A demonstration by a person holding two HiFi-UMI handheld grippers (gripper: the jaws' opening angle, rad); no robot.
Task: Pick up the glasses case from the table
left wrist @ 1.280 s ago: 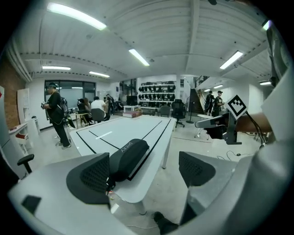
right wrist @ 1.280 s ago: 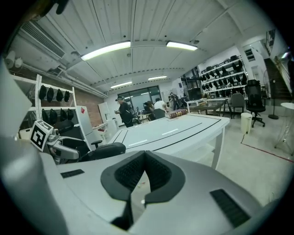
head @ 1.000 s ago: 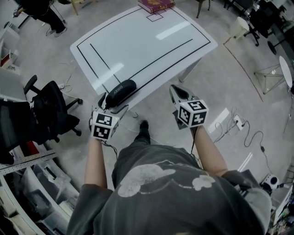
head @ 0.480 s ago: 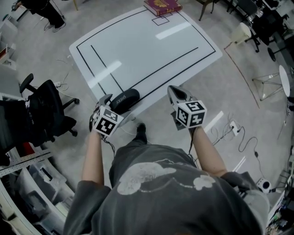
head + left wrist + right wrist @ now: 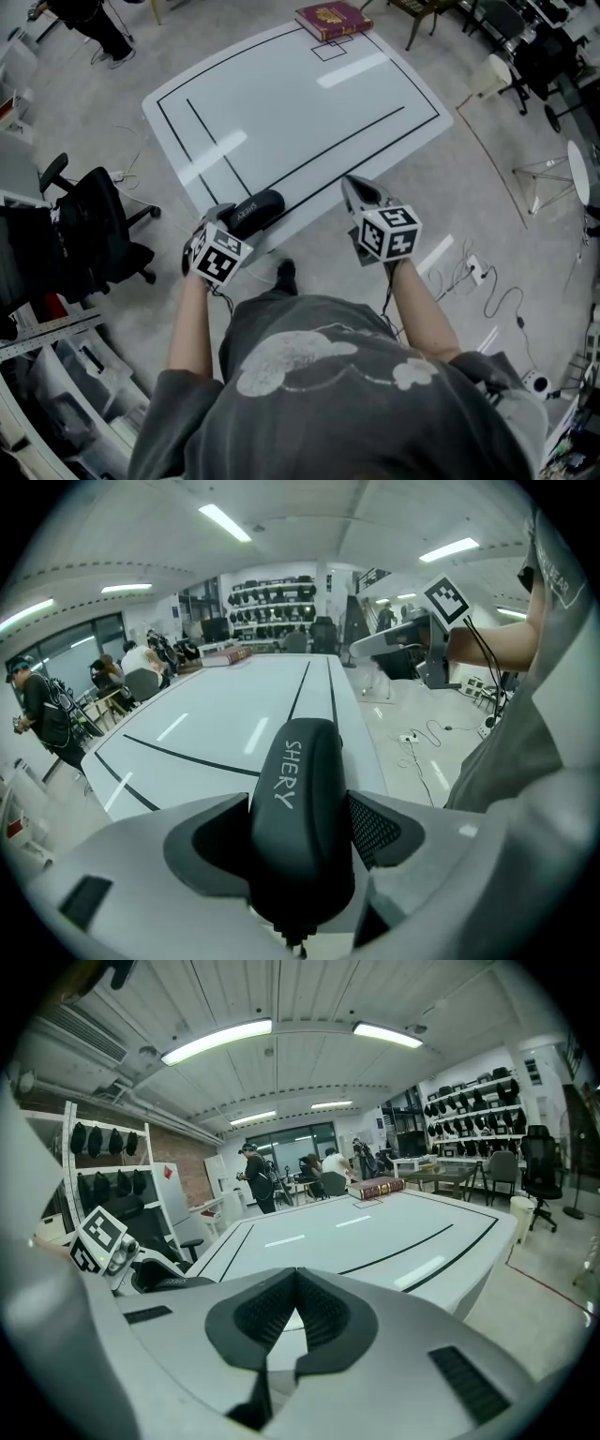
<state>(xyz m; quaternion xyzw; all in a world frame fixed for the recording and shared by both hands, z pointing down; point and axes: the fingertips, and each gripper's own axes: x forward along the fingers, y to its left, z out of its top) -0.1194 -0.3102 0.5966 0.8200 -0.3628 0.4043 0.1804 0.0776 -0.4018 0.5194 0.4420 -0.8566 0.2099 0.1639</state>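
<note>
Glasses case (image 5: 255,210) at table (image 5: 309,112) edge (black), book (image 5: 333,19) at far corner

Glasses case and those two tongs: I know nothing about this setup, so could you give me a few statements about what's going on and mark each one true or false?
1. The case sits between the left tongs. True; they have just been closing on it.
2. The right tongs hold a book. False: they are shut and empty, and the book lies at the table's far edge.
3. The case is white. False: it is black.
4. The case lies at the near edge of the table. True.
</note>
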